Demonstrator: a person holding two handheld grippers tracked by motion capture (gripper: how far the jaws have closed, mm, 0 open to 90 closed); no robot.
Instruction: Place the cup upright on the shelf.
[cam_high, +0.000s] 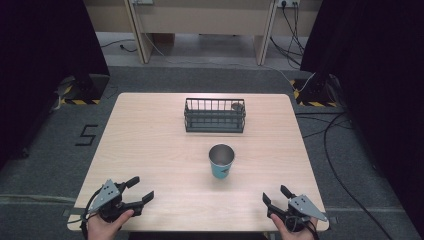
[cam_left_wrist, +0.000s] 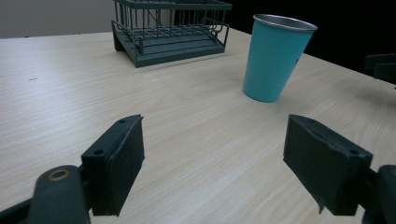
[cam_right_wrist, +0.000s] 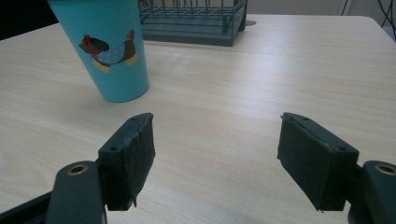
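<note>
Teal cup (cam_high: 221, 161) between two wide-open grippers

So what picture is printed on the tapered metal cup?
A cartoon dog in a spotted blue coat on the teal cup, right gripper view.

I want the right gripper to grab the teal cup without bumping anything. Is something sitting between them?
Nothing visible does. Only bare table lies between the open right gripper and the teal cup. The wire rack stands beyond the cup, out of the path.

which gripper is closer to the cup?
The right gripper, slightly: the cup stands right of the table's middle, farther from the left gripper. Both are open.
</note>
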